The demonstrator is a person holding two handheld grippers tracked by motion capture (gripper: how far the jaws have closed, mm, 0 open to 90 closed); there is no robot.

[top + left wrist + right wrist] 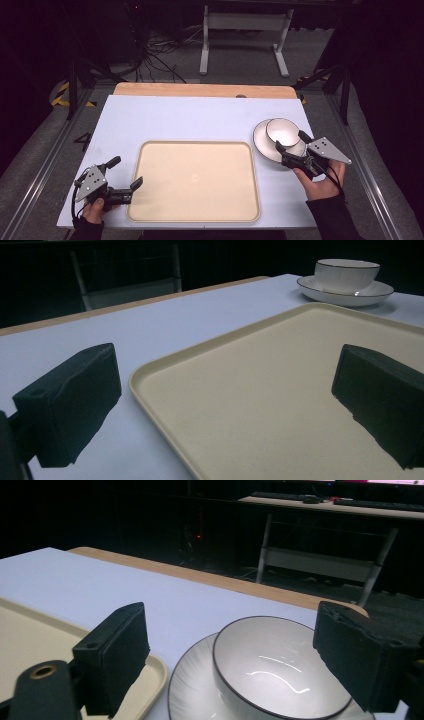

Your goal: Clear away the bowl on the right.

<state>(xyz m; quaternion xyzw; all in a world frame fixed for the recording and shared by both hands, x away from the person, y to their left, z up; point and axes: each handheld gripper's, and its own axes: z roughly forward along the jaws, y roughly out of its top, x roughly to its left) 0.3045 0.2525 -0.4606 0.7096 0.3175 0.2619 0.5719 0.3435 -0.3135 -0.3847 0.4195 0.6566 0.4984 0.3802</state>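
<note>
High view: white bowl (pixel 282 131) on saucer (pixel 265 145) at 3 o'clock on the bench (pixel 190 117), right of the cream tray (pixel 195 215). Right tongs (pixel 290 146) wide open, empty, jaws straddling the saucer's near rim; left tongs (pixel 125 172) open, empty, well apart at 8 o'clock.

Left gripper view: bowl (pixel 346 274) far off at 1 o'clock, black-rimmed, ribbed.

Right gripper view: bowl (pixel 280 667) dead ahead between the jaws, glossy, round, no long axis.

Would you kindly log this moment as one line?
right gripper: open, at bowl on plate | left gripper: open, at tray edge
</note>
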